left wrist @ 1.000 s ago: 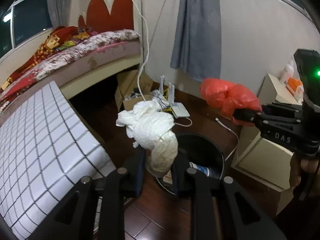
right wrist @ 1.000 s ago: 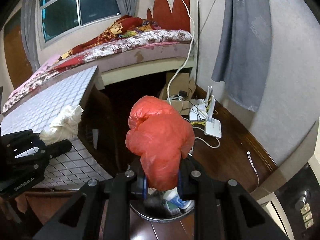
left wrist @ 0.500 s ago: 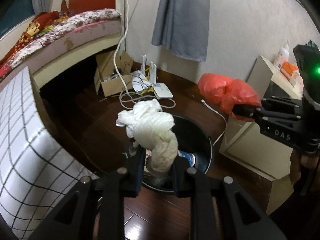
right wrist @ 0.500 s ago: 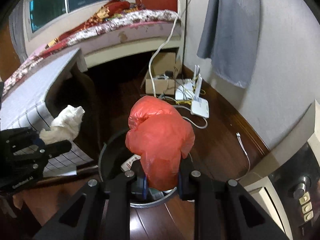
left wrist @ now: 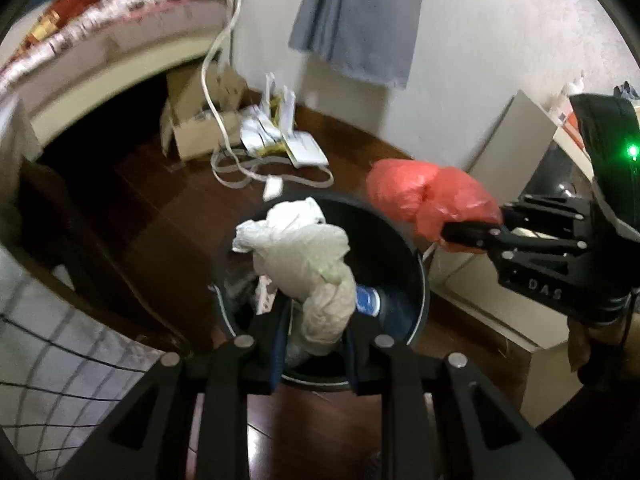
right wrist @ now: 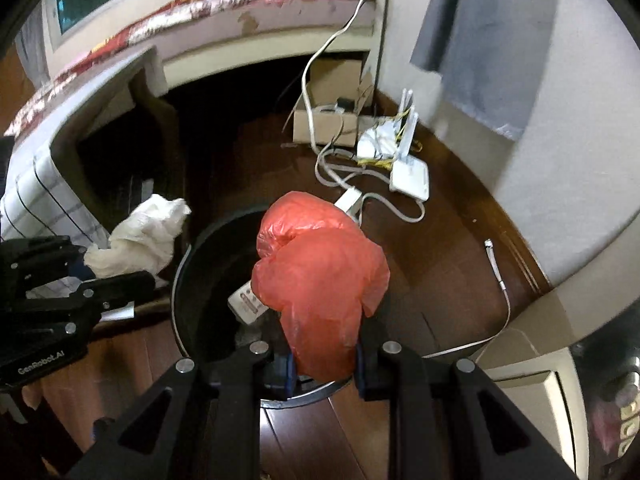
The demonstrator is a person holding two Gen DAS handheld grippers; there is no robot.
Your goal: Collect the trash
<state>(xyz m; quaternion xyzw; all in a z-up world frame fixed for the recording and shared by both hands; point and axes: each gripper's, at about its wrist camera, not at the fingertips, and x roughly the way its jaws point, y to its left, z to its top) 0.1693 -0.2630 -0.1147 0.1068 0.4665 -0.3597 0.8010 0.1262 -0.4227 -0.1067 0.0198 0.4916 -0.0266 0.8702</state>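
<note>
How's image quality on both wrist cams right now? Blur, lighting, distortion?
Left wrist: motion blur on the bed and router; the white wad held by the left tool is sharper; dim, with heavy fisheye vignette. Right wrist: the red bag is crisp, the background smeared, and the bin interior very dark.

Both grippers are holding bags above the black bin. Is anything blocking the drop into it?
Nothing visible does. The left gripper holds the white bag and the right gripper the red bag over the open, lidless bin, which is only partly filled.
</note>
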